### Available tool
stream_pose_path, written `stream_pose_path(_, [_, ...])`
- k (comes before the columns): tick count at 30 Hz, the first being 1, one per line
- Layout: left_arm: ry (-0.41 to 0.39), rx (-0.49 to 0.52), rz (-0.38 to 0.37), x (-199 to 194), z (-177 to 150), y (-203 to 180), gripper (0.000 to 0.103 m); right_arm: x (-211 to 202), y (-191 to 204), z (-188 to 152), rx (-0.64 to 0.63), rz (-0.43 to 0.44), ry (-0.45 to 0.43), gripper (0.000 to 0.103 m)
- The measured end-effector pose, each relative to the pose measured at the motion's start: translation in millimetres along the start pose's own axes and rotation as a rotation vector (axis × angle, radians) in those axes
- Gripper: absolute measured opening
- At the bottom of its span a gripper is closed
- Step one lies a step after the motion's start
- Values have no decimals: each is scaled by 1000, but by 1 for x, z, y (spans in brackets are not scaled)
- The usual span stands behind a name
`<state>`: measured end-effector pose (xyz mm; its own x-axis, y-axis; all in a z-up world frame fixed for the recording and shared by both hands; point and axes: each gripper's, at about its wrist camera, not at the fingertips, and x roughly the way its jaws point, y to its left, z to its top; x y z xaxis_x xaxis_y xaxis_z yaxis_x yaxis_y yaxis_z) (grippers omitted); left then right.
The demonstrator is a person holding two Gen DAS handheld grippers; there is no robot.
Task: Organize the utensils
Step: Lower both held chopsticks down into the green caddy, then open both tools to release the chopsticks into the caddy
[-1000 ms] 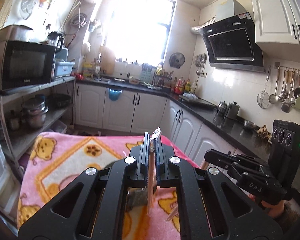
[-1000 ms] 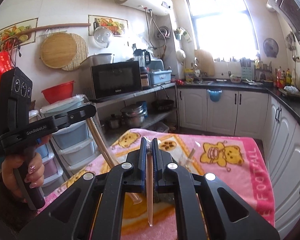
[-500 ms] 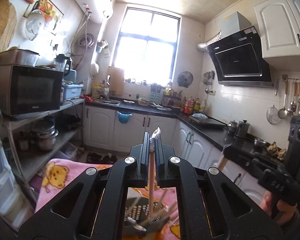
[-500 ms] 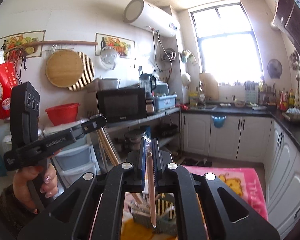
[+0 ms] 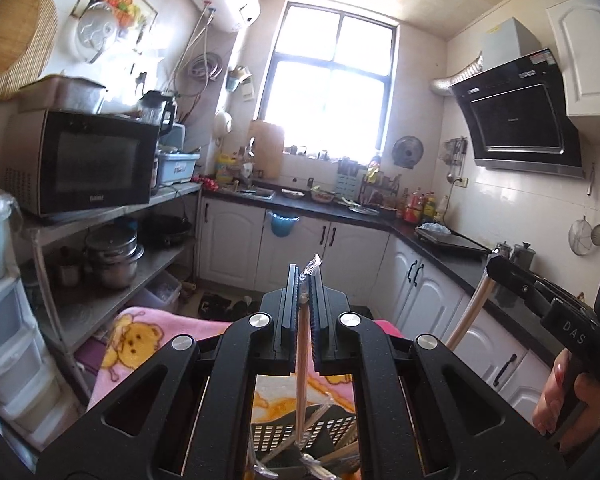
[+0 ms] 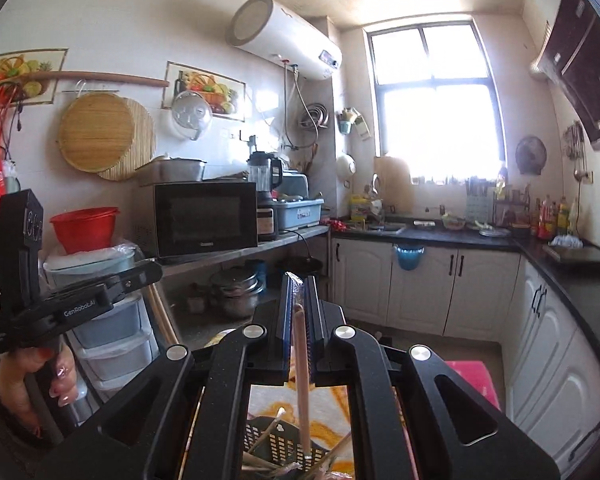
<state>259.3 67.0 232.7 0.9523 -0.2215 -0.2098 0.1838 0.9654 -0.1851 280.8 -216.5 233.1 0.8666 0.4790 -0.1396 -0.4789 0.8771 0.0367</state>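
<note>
My left gripper (image 5: 305, 280) is shut on a wrapped wooden chopstick (image 5: 301, 380) that hangs straight down into a dark perforated utensil basket (image 5: 300, 436). My right gripper (image 6: 299, 286) is shut on another wrapped chopstick (image 6: 301, 376), whose lower end reaches into the same basket (image 6: 278, 446). Several other sticks lie in the basket. The right gripper also shows at the right of the left wrist view (image 5: 496, 264), and the left gripper at the left of the right wrist view (image 6: 150, 272).
The basket stands on a pink bear-print blanket (image 5: 140, 340). A steel shelf with a microwave (image 6: 204, 216) and pots (image 5: 112, 256) is on the left. White cabinets under a black counter (image 6: 460, 240) run along the back and right.
Both grippers have risen and tilted upward with their chopsticks. The view swung from the blanket to the room, and the basket now sits right under the chopstick ends.
</note>
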Motion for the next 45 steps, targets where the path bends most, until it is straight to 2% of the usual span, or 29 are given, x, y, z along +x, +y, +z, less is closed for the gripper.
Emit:
stream_pose_path(16, [50, 13, 37, 39, -37, 12, 2, 54, 5, -54, 33, 6, 101, 6])
stream_pose_path(27, [109, 2, 34, 57, -72, 15, 3, 69, 8, -84, 56, 8, 157, 6])
stream_pose_path(41, [157, -13, 40, 71, -101, 22, 3, 75, 4, -118, 80, -20, 240, 7])
stream_pose_path(44, [184, -20, 44, 71, -105, 24, 11, 75, 1, -122, 92, -27, 266, 8])
stream_pose_path(45, [188, -22, 43, 70, -105, 24, 18, 74, 0, -123, 94, -32, 271, 9])
